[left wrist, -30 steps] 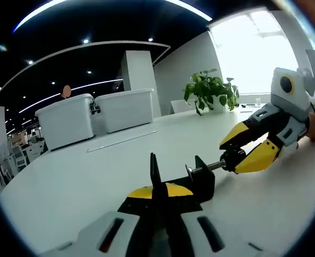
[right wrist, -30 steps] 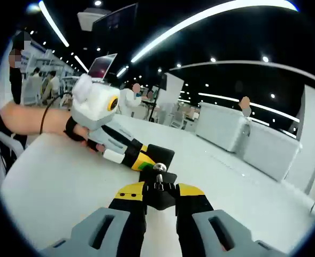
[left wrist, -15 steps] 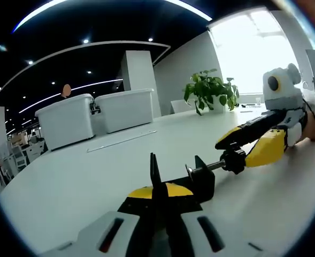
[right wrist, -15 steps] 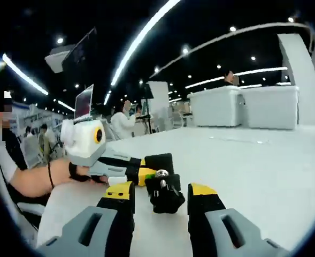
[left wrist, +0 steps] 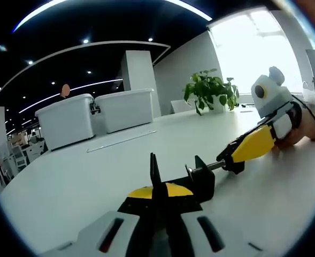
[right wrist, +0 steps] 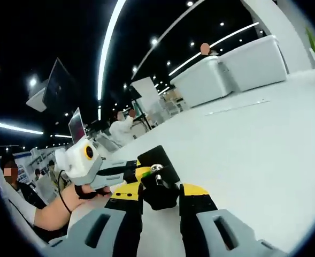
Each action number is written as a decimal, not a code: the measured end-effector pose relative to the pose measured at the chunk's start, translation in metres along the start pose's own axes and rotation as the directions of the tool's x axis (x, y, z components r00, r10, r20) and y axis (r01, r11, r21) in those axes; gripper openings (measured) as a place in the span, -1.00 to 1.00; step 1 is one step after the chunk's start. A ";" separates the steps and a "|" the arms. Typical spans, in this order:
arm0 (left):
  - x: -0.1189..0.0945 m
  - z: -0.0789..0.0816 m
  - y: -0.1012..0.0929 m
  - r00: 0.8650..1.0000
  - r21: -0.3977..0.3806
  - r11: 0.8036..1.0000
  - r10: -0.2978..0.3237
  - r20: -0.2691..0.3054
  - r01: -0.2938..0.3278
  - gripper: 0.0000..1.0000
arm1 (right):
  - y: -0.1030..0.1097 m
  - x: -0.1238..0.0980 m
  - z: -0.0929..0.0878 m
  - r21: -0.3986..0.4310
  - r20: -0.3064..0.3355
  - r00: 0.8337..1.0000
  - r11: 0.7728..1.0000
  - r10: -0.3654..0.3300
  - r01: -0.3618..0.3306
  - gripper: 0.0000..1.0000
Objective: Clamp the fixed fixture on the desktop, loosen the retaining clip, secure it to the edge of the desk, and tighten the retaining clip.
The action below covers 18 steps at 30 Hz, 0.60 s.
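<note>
Black clamp (left wrist: 197, 179) sits on the white surface (left wrist: 82, 176), pinned by the left gripper (left wrist: 156, 199) so it can't spin, while the right gripper (right wrist: 160, 194) fingers squeeze its knob (right wrist: 158, 193) to turn the screw.

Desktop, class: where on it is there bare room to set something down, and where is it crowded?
Bare: the wide stretch of the white desktop between the black clamp and the two white bins, and the stretch towards the potted plant. Crowded: around the clamp, where the left gripper holds its body and the right gripper grips its screw knob.
</note>
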State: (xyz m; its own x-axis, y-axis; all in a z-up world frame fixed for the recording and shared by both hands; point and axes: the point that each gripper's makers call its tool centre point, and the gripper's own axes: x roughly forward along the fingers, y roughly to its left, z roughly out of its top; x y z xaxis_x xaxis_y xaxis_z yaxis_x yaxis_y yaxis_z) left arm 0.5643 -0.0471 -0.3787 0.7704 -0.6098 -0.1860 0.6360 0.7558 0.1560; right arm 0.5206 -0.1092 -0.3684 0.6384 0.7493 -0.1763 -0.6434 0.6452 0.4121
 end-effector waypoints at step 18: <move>0.003 -0.001 0.008 1.000 -0.001 1.000 0.001 0.000 -0.001 -0.89 | 0.011 0.005 -0.004 -0.827 0.030 0.991 0.553 -0.129 0.097 -0.50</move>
State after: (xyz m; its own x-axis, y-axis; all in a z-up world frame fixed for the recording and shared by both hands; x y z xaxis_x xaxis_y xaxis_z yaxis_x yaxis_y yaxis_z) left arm 0.5711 -0.0426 -0.3793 0.7708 -0.6094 -0.1855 0.6354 0.7564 0.1555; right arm 0.5150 -0.0975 -0.3678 0.7282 0.6552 -0.2013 -0.6439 0.5532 -0.5285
